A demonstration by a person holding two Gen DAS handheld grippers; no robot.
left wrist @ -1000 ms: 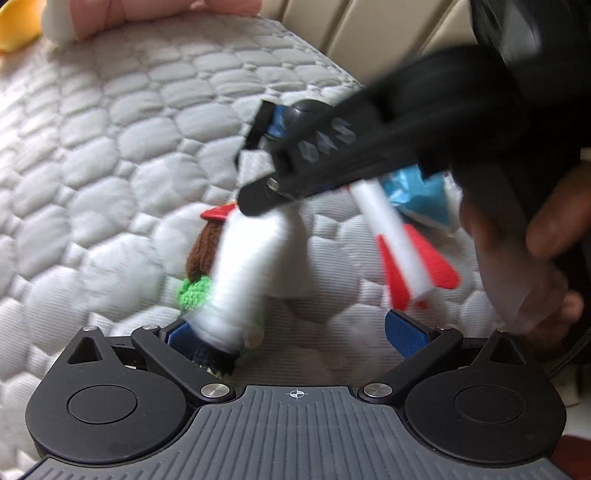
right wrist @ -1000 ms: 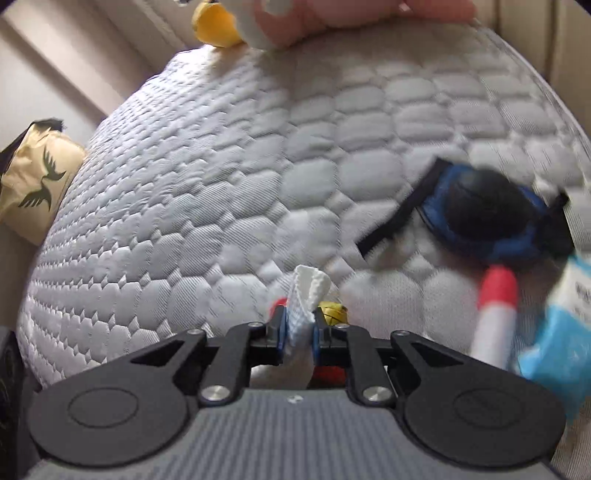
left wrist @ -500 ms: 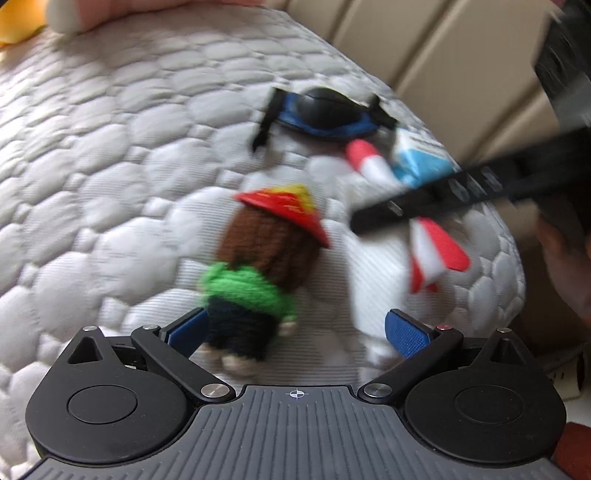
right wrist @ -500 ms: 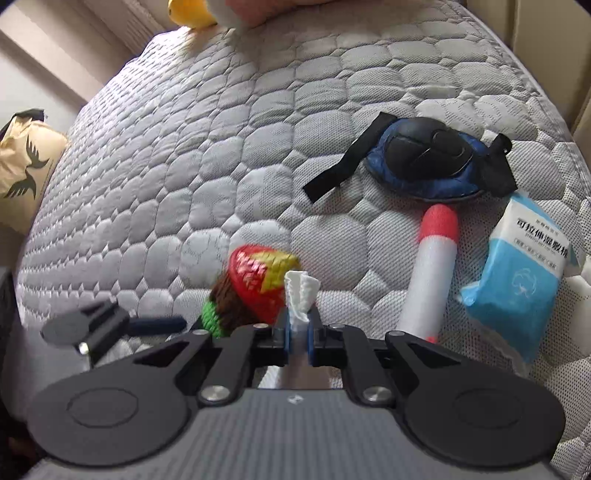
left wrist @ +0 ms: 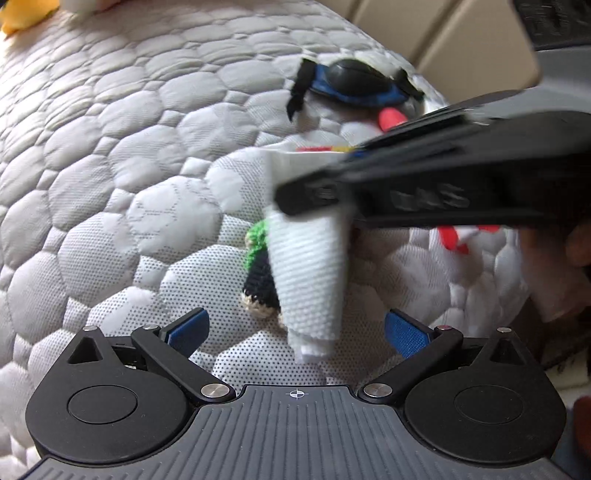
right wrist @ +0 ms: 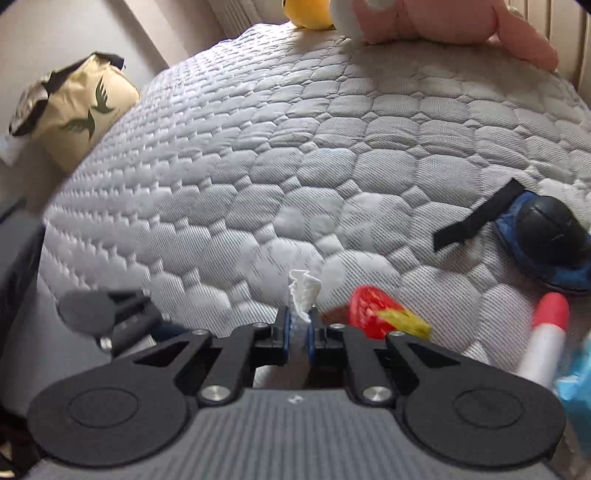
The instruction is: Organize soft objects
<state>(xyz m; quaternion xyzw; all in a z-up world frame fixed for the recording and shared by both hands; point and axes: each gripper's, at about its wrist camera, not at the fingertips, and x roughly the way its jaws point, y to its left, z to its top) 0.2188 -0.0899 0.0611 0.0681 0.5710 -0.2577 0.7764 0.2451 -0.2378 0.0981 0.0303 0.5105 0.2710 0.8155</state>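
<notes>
My right gripper [right wrist: 298, 328] is shut on a folded white cloth [right wrist: 301, 291]. In the left wrist view that cloth [left wrist: 306, 280] hangs from the right gripper's fingers [left wrist: 332, 192] and dangles just in front of my left gripper [left wrist: 297, 332], which is open with nothing between its pads. A knitted doll [left wrist: 258, 273] with a green top lies on the quilted mattress [left wrist: 129, 166], half hidden behind the cloth. Its red hat [right wrist: 373, 314] shows to the right of my right fingers.
A blue and black eye mask [right wrist: 546, 240], a red-tipped white rocket toy [right wrist: 546, 332] and a light blue packet [right wrist: 576, 387] lie on the right. Pink plush [right wrist: 424, 22] and yellow plush [right wrist: 306, 11] sit at the far edge. A beige bag [right wrist: 77, 107] stands beside the bed.
The right gripper, still shut on the cloth, has swung back leftward over the doll, so the cloth now hangs before the left gripper. The left gripper has stayed open.
</notes>
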